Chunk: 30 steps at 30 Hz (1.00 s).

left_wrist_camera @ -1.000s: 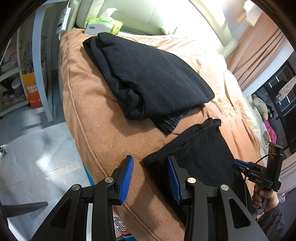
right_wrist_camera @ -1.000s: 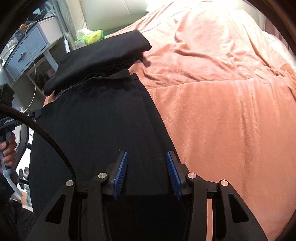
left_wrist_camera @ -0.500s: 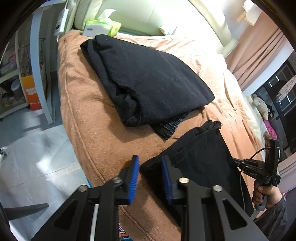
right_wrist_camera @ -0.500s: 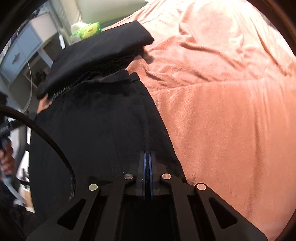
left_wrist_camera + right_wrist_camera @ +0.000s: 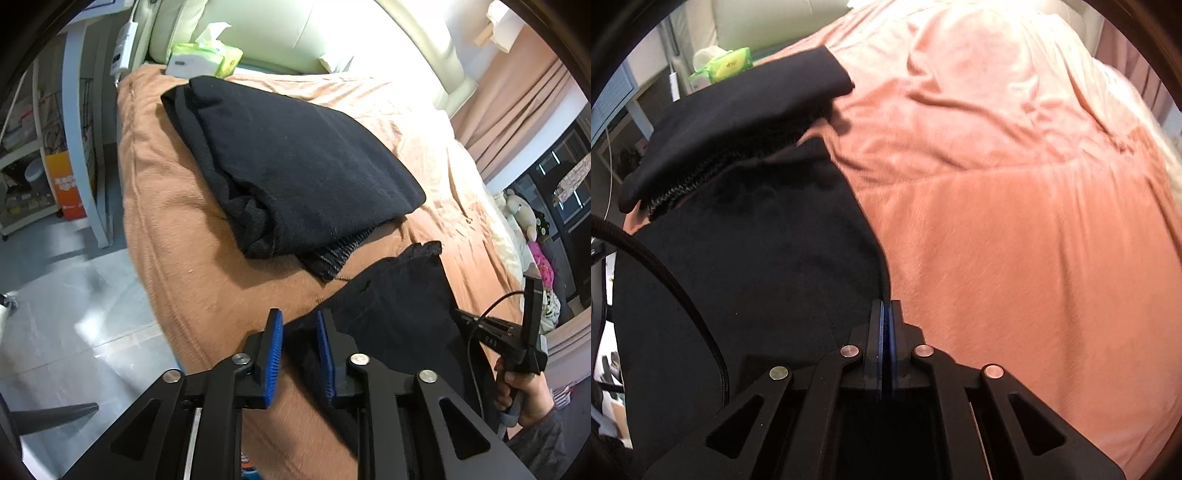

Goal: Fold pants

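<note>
Fingers [image 5: 894,325] pinching pants [image 5: 757,258], folded garment [image 5: 295,162] beyond

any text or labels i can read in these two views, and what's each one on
"DAS" or similar, white letters on the black body of the right gripper, seen from the left wrist; small, so the reading is unsure.
Print on the green tissue pack: too small and blurred to read.
White characters on the orange box by the shelf: blurred, not legible.
Nothing readable on the black pants or the folded black garment.
</note>
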{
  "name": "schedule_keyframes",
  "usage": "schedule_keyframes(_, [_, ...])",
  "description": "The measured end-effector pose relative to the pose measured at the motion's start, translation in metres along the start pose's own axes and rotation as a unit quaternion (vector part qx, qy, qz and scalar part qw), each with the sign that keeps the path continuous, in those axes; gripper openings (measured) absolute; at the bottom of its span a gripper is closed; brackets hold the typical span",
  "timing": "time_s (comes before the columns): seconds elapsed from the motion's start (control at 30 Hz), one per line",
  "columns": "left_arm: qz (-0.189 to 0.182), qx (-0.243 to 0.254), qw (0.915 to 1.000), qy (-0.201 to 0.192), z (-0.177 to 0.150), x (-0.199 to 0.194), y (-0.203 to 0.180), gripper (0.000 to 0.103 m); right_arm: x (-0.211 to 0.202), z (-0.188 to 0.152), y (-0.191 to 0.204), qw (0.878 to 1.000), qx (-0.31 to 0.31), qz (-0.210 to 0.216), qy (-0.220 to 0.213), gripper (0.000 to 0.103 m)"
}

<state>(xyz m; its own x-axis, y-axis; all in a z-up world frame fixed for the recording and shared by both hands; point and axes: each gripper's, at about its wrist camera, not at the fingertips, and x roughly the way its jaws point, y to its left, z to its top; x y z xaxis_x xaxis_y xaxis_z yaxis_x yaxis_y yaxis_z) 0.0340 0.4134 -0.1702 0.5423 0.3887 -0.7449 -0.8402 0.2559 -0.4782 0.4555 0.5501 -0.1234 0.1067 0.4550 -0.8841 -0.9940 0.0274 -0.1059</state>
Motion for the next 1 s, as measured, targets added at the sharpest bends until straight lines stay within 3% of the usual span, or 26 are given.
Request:
schedule_keyframes(0.07, [-0.006,-0.007,1.0,-0.003,-0.004,-0.008,0.004,0.041,-0.009,-0.003,-0.005,1.0,0.025,0.015,-0.006,0.005])
schedule_keyframes(0.23, [-0.043,-0.023,0.9988,0.001,-0.011,-0.017,0.003,0.042,-0.046,-0.017,-0.015,0.998,0.058,0.021,-0.034,0.038])
schedule_keyframes(0.43, [-0.074,-0.015,0.9969,0.024,-0.017,-0.005,-0.013,0.042,-0.086,-0.05,-0.014,0.996,0.074,0.022,-0.048,0.039])
schedule_keyframes(0.67, [-0.051,-0.01,0.9982,0.031,-0.022,0.015,-0.02,0.042,-0.121,-0.087,-0.011,0.995,0.091,0.023,-0.042,0.039])
schedule_keyframes(0.7, [-0.05,-0.012,0.9981,0.033,-0.023,0.018,-0.019,0.04,-0.127,-0.093,-0.01,0.995,0.091,0.019,-0.042,0.039])
schedule_keyframes(0.77, [-0.048,-0.017,0.9982,0.03,-0.024,0.019,-0.017,0.006,-0.137,-0.1,-0.01,0.995,0.092,0.017,-0.041,0.039])
schedule_keyframes(0.8, [-0.052,-0.021,0.9978,0.034,-0.023,0.02,-0.015,0.002,-0.142,-0.105,-0.009,0.995,0.093,0.015,-0.04,0.039])
schedule_keyframes(1.0, [-0.063,-0.027,0.9975,0.017,-0.01,0.005,-0.004,0.002,-0.176,-0.14,-0.007,0.991,0.123,0.007,-0.046,0.039])
